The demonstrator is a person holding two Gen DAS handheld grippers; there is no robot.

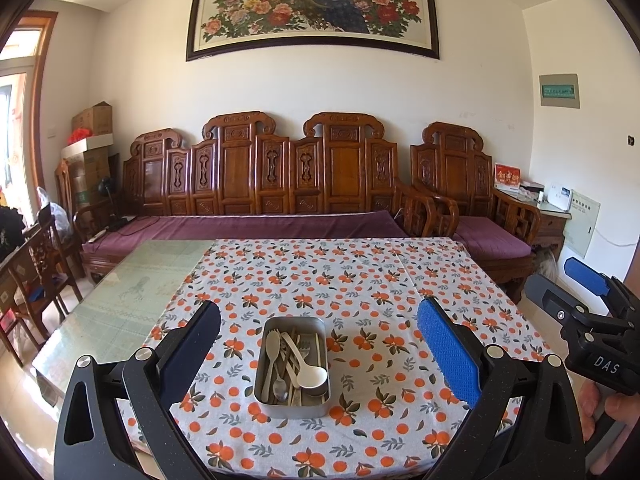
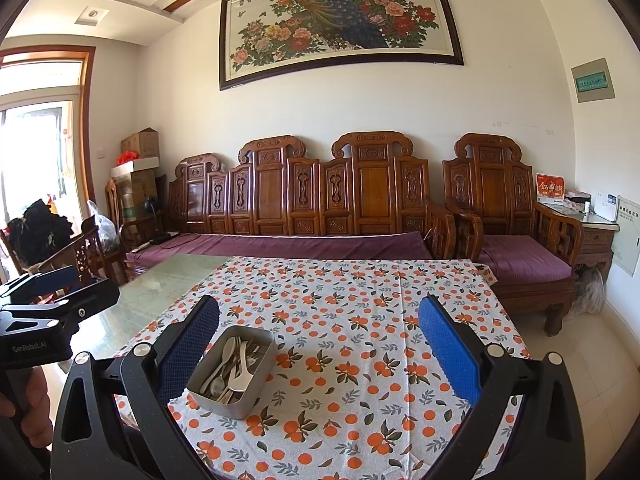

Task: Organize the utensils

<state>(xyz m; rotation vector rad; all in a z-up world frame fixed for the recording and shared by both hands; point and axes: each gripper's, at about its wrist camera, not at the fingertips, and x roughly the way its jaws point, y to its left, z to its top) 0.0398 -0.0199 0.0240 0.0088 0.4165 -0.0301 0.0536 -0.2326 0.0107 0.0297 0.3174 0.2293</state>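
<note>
A metal rectangular tin stands on the orange-print tablecloth near the table's front edge. It holds several utensils: beige spoons, a white ladle spoon, forks, a metal spoon, chopsticks. My left gripper is open and empty, held above and in front of the tin. My right gripper is open and empty, to the right of the tin, which lies by its left finger. The right gripper also shows at the right edge of the left wrist view.
The cloth covers the right part of a glass-topped table. A carved wooden sofa with purple cushions stands behind the table, an armchair to its right, wooden chairs at the left.
</note>
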